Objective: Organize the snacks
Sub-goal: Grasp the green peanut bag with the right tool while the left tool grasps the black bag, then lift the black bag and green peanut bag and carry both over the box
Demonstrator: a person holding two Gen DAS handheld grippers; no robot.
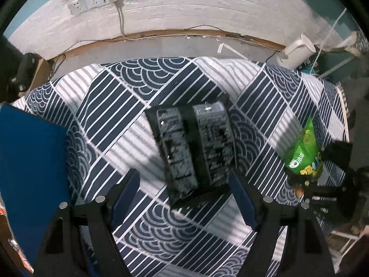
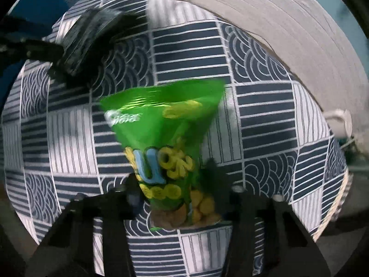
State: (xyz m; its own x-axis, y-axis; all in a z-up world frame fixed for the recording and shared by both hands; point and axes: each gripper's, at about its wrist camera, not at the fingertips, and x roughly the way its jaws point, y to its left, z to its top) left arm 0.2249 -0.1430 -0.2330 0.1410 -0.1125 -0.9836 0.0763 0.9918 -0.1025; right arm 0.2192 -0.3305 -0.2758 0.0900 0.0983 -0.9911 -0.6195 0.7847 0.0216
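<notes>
The left gripper (image 1: 184,198) is held low over the patterned surface (image 1: 110,115), its jaws spread wide with nothing between them. Just ahead of the blue-padded fingers (image 1: 125,191) a black two-compartment tray (image 1: 193,147) lies on the cloth, its long axis running away from the camera and tilted slightly to the left; both compartments appear to hold nothing but reflections.

The right gripper (image 2: 182,198) is seen from its own camera clamped on the lower end of a green snack bag (image 2: 161,138), the jaws drawn in against the bag's sides. The bag is held above the cloth, long axis pointing away from the gripper, its wider sealed top farthest out and leaning a little to the right. A white logo is printed near the top left and large yellow and blue lettering lower down, but motion blur leaves the words unreadable. Round yellow snacks are pictured at the bottom.

In the left view the same bag (image 1: 304,152) is seen to the right of the tray.
</notes>
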